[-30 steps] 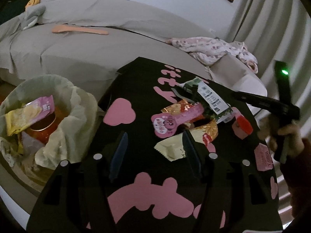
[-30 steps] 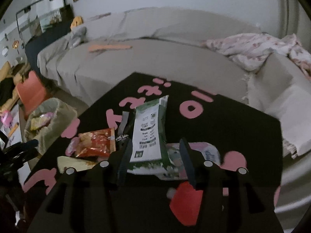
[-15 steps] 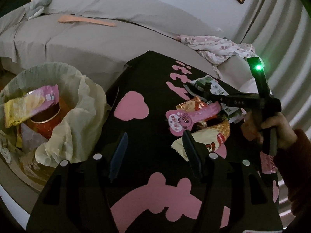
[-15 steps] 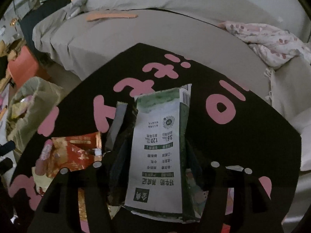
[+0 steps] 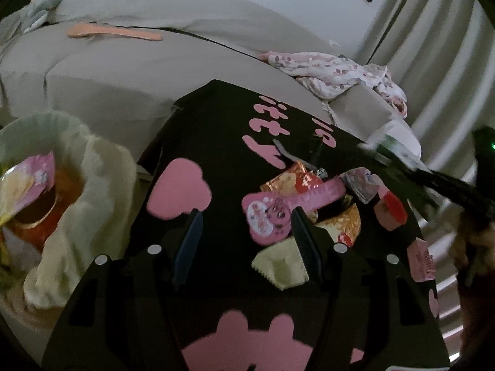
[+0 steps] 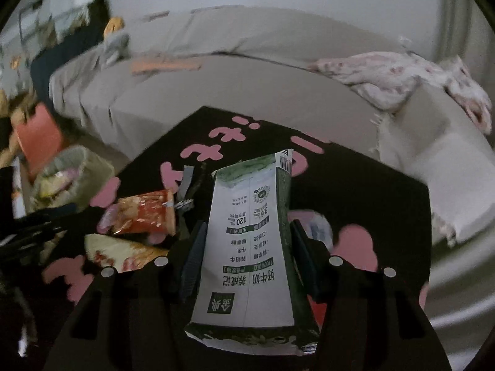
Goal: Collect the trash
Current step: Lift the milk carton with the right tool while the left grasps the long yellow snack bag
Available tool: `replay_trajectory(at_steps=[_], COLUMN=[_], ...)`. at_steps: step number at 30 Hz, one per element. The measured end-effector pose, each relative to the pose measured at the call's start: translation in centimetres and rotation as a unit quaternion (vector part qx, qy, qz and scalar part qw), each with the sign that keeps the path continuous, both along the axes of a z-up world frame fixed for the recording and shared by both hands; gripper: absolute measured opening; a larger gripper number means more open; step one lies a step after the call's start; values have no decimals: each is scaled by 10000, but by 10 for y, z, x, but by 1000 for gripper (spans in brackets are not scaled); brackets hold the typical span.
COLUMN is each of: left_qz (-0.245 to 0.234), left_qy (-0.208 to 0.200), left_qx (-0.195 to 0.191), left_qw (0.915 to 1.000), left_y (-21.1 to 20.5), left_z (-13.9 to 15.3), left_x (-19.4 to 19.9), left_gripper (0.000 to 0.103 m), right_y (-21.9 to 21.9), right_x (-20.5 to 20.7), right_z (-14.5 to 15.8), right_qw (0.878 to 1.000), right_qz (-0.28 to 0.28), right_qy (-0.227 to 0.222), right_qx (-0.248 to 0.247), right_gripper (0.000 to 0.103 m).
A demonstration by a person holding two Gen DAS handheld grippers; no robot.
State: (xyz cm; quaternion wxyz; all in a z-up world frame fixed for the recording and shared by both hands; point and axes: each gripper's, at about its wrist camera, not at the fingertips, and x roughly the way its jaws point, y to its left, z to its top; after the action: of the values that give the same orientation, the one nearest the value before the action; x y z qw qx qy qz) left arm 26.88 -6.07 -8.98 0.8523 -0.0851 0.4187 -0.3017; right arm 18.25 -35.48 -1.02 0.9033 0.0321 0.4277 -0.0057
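Flattened green-white milk carton (image 6: 250, 253), now raised, between right gripper (image 6: 246, 258) jaws.

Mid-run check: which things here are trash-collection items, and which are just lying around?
Job items:
- milk carton, clamped in the right hand-held gripper
- pink wrapper
- red-orange snack bag
- lined trash bin

Lying about:
- floral blanket
- sofa

black pink-patterned table (image 5: 216, 154), pink wrapper (image 5: 278, 207), red packet (image 5: 390, 210), yellow wrapper (image 5: 283, 269)
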Motion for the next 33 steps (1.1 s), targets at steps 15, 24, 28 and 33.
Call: replay_trajectory(at_steps=[15, 24, 28, 33], left_qz=[-961, -1475, -1492, -1546], left_qy=[455, 597, 227, -28], left_qx=[267, 193, 501, 872], left_qw=[9940, 9871, 9873, 9841], left_y=[-51, -45, -50, -77], left_z=[-18, -9, 3, 9], left_x=[-10, -83, -93, -75], left_gripper=[53, 53, 53, 53], right_y=[2, 30, 43, 46], right_x=[-105, -120, -126, -140], right_z=[-21, -45, -57, -68], right_qw=[9984, 9971, 9981, 9980], right_qz=[-336, -12, 55, 32], right_qy=[-22, 192, 322, 462], right_qx=[464, 732, 531, 429], right_gripper=[52, 52, 52, 52])
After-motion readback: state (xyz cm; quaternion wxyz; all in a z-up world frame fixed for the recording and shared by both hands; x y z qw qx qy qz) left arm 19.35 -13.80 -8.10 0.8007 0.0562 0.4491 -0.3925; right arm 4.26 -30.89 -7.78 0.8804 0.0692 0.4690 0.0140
